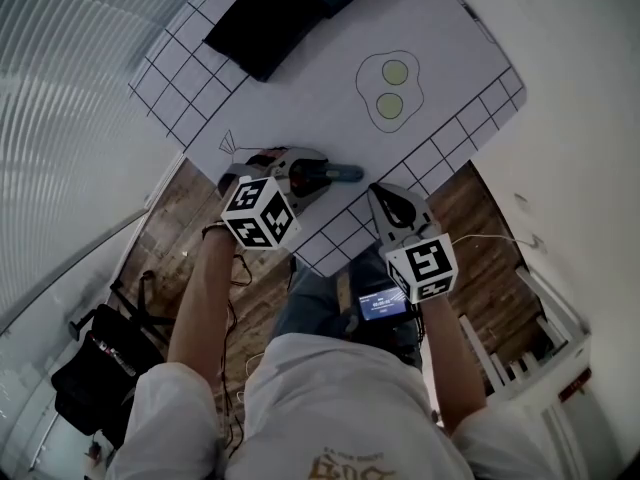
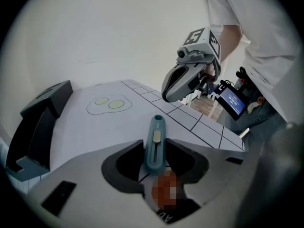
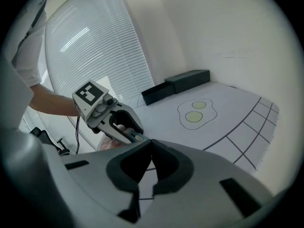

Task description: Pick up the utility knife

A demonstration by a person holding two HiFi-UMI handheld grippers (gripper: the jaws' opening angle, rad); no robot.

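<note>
The teal utility knife (image 2: 156,141) lies between the jaws of my left gripper (image 2: 155,148), its slider facing up and its tip pointing out over the white mat (image 2: 95,127). Both jaws rest against the knife's sides. In the head view the knife (image 1: 338,174) sticks out of the left gripper (image 1: 315,176) near the mat's front edge; whether it rests on the mat I cannot tell. My right gripper (image 1: 383,196) hovers just to the right, near the front edge of the mat. Its jaws (image 3: 151,144) meet at the tips with nothing between them.
A black box (image 1: 270,13) sits at the mat's far left corner, and an egg drawing (image 1: 392,90) lies in the middle. The mat has a grid border and hangs over wooden floor (image 1: 190,218). A small screen device (image 1: 383,303) is at the person's waist.
</note>
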